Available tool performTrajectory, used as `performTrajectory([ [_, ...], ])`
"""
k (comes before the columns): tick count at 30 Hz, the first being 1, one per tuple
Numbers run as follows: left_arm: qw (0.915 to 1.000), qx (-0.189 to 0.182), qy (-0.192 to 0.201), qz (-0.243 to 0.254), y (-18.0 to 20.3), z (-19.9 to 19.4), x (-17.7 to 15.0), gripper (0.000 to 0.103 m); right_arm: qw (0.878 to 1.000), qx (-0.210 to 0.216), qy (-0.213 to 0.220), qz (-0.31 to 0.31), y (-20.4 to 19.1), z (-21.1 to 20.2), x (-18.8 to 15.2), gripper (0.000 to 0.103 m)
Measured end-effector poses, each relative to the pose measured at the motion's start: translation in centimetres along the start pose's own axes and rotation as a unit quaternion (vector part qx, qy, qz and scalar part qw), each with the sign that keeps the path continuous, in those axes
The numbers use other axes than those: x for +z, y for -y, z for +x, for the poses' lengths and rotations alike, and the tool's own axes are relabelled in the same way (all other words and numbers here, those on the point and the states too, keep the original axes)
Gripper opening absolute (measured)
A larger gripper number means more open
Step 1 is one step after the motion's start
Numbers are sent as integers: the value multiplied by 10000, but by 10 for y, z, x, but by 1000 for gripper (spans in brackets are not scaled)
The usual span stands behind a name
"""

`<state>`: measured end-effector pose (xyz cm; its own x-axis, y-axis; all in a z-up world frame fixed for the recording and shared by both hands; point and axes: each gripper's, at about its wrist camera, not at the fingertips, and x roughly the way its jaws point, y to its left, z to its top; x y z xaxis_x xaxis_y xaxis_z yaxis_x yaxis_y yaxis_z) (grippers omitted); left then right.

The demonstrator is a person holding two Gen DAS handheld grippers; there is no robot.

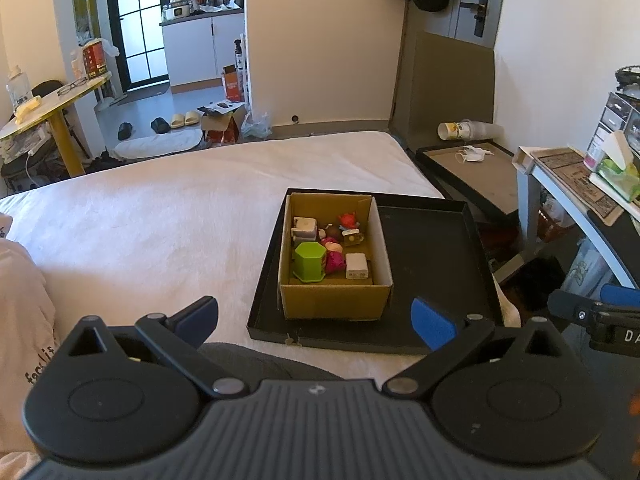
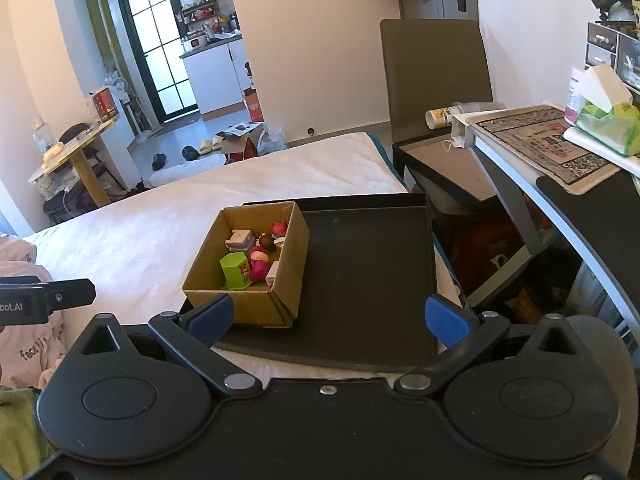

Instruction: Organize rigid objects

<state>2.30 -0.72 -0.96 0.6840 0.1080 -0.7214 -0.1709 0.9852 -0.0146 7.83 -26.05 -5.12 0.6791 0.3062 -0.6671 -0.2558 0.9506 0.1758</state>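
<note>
Several small toys (image 1: 326,246), brown cardboard box (image 1: 334,300)

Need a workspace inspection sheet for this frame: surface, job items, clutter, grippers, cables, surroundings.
Surface: white bed, black tray on it.
Job's things: cardboard box in the tray's left part, holding green block, white block, grey toy, red figure, pink figure.
Clutter: nothing seen loose in the tray.
Grippers: left gripper open, empty; right gripper open, empty.
Cables: nothing seen.
Surroundings: desk right, tissue pack, yellow table.
</note>
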Motion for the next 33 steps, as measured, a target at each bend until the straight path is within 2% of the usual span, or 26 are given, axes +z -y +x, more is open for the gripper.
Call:
performTrajectory([
  [21,10000,28,26,81,3,-10,-7,102,9998,-67,119,-110,-1,-17,-9,103],
  [33,9999,-69,-73,5,8,2,-10,102,9999,-108,55,-118,1,-14,-10,103],
])
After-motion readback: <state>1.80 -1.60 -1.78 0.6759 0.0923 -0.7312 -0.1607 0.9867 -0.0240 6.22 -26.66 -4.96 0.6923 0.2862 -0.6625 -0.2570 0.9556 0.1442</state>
